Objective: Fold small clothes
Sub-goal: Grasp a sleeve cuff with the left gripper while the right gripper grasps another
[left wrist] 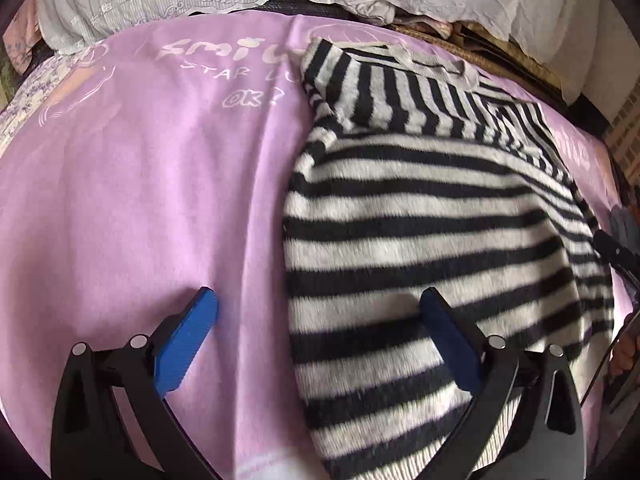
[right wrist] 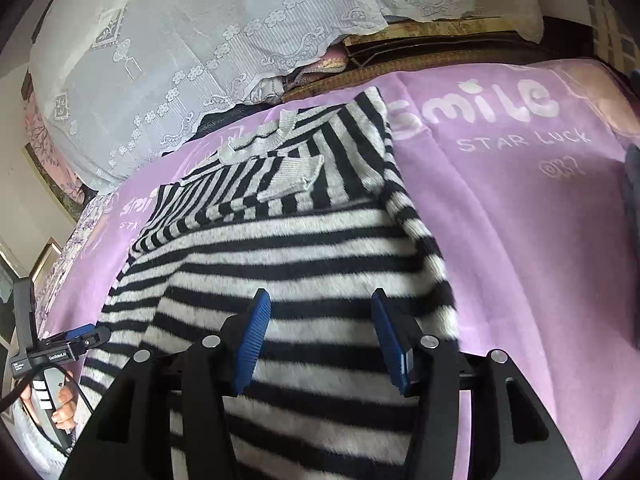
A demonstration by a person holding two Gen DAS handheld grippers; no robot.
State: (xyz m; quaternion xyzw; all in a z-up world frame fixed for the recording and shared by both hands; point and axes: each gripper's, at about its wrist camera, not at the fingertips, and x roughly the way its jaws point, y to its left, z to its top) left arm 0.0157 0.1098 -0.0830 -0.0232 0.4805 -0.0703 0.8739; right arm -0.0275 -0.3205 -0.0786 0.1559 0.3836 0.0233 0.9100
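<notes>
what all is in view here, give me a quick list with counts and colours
striped sweater: one, black and white, partly folded on the blanket, a grey-cuffed sleeve laid across its upper part
blanket: one, lilac with white lettering, spread under the sweater
lace cloth: one, white, draped behind the blanket
left tongs: one, black with blue pads, open, one pad over the blanket and one over the sweater
right tongs: one, black with blue pads, open above the sweater, nothing between them
hand: one, on the left tongs' handle at the edge of the right wrist view
</notes>
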